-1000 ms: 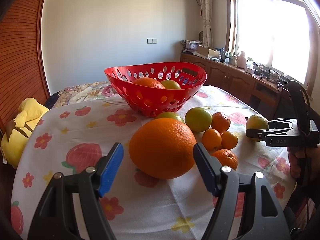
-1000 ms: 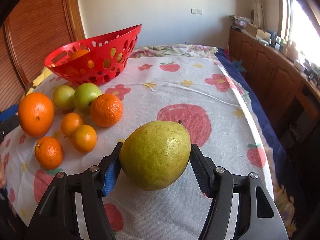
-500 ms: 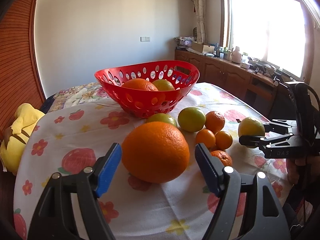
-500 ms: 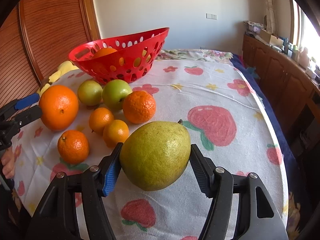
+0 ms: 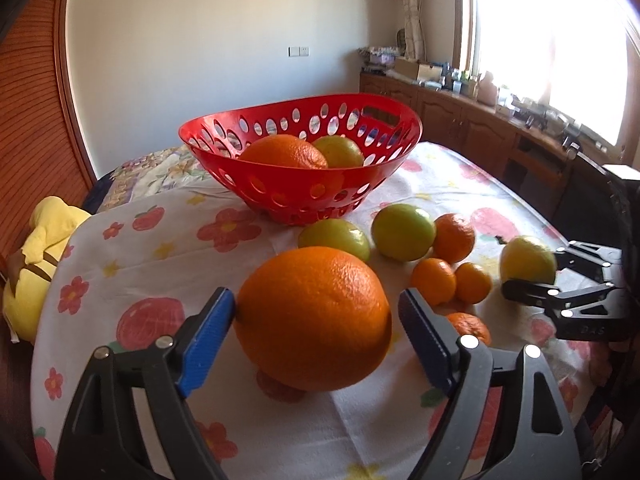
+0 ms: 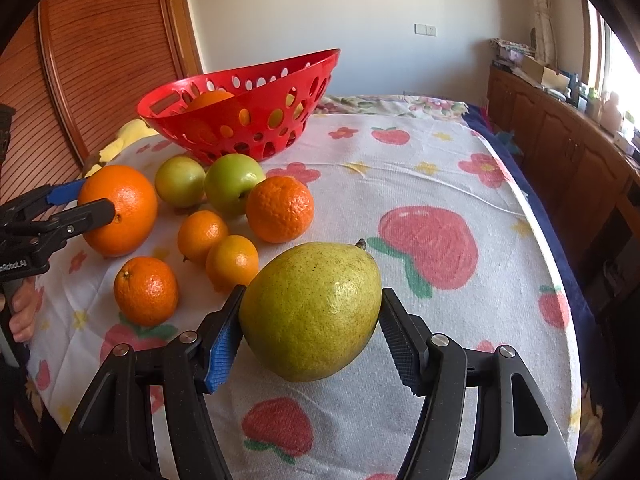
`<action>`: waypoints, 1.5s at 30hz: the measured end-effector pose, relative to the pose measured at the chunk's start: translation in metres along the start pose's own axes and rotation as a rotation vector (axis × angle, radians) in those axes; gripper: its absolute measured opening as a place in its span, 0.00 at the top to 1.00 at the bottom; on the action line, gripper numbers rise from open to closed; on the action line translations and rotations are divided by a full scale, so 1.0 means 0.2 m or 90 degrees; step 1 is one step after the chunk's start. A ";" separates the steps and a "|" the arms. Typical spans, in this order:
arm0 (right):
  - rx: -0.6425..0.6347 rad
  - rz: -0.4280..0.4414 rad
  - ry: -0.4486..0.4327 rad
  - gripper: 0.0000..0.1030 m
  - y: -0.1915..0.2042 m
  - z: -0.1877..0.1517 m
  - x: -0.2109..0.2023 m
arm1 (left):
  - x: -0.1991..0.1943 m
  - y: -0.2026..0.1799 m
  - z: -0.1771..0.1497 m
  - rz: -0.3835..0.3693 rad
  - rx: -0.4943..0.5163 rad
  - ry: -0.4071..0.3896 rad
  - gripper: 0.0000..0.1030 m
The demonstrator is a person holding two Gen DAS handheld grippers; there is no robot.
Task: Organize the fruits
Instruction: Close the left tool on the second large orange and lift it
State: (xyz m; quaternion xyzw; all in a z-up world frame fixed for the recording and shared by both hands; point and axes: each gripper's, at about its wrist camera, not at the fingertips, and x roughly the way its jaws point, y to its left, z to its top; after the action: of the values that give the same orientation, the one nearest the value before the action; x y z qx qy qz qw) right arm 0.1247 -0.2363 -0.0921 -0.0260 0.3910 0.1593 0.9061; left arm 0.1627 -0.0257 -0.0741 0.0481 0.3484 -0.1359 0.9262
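A large orange point(image 5: 312, 320) rests on the flowered tablecloth between the blue pads of my left gripper point(image 5: 316, 304). Its jaws are opening; the left pad sits at the orange's skin and the right pad stands clear of it. My right gripper point(image 6: 313, 298) is shut on a yellow-green pear point(image 6: 312, 312), both pads pressing its sides. The red perforated basket point(image 5: 280, 196) stands behind, holding an orange point(image 5: 284, 152) and a green fruit point(image 5: 338, 152). In the right wrist view the left gripper point(image 6: 86, 202) flanks the big orange point(image 6: 120, 208).
Two green apples point(image 5: 336, 238) point(image 5: 402, 232) and several tangerines point(image 5: 434, 280) lie loose between the basket and the grippers. A yellow plush toy point(image 5: 36, 240) sits off the table's left edge. Wooden cabinets point(image 5: 480, 128) run along the window wall on the right.
My left gripper has moved in around the large orange and its jaws stand wider. The right gripper still holds the pear and has swung a little, bringing the basket and loose fruit further into its view.
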 end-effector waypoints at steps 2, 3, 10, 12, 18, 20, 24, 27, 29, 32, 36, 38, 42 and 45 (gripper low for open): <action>-0.001 -0.001 0.000 0.35 0.00 0.00 0.00 | 0.03 0.00 0.01 0.010 0.006 0.011 0.18; -0.001 -0.001 0.000 0.35 0.00 0.00 0.00 | 0.04 0.00 0.01 0.013 0.010 0.015 0.18; -0.001 -0.001 0.000 0.35 0.00 0.00 0.00 | 0.06 0.01 0.00 0.001 0.005 0.021 0.16; -0.001 -0.002 0.000 0.35 0.00 0.00 0.00 | 0.06 0.01 0.00 -0.001 0.004 0.022 0.15; -0.001 -0.001 0.000 0.35 0.00 0.00 0.00 | 0.10 0.05 0.01 -0.032 -0.019 0.039 0.13; -0.002 -0.002 0.000 0.35 0.00 0.00 0.00 | 0.10 0.06 0.01 -0.035 -0.023 0.039 0.13; -0.001 -0.001 0.000 0.35 0.00 -0.01 0.00 | 0.10 0.06 0.00 -0.040 -0.026 0.036 0.13; -0.001 -0.001 0.000 0.35 0.00 -0.01 0.00 | 0.10 0.07 0.00 -0.043 -0.028 0.037 0.13; -0.001 -0.001 0.000 0.35 0.00 -0.01 0.00 | 0.10 0.07 0.00 -0.042 -0.028 0.036 0.13; -0.001 -0.002 -0.001 0.35 0.00 -0.01 0.00 | 0.11 0.08 0.00 -0.055 -0.034 0.042 0.12; -0.001 -0.001 -0.001 0.35 0.00 -0.01 0.00 | 0.13 0.08 -0.02 -0.075 -0.045 0.048 0.13; -0.002 -0.002 0.000 0.35 0.00 -0.01 0.00 | 0.12 0.07 -0.02 -0.073 -0.042 0.046 0.14; -0.001 -0.001 -0.001 0.35 0.00 -0.01 0.00 | 0.10 0.07 -0.04 -0.073 -0.039 0.041 0.15; -0.002 -0.002 -0.001 0.35 0.00 -0.01 0.00 | 0.09 0.07 -0.05 -0.068 -0.039 0.037 0.15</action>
State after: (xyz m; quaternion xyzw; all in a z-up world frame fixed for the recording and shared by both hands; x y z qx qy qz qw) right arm 0.1237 -0.2359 -0.0934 -0.0277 0.3903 0.1587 0.9065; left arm 0.1733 -0.0151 -0.0928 0.0050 0.3812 -0.1727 0.9082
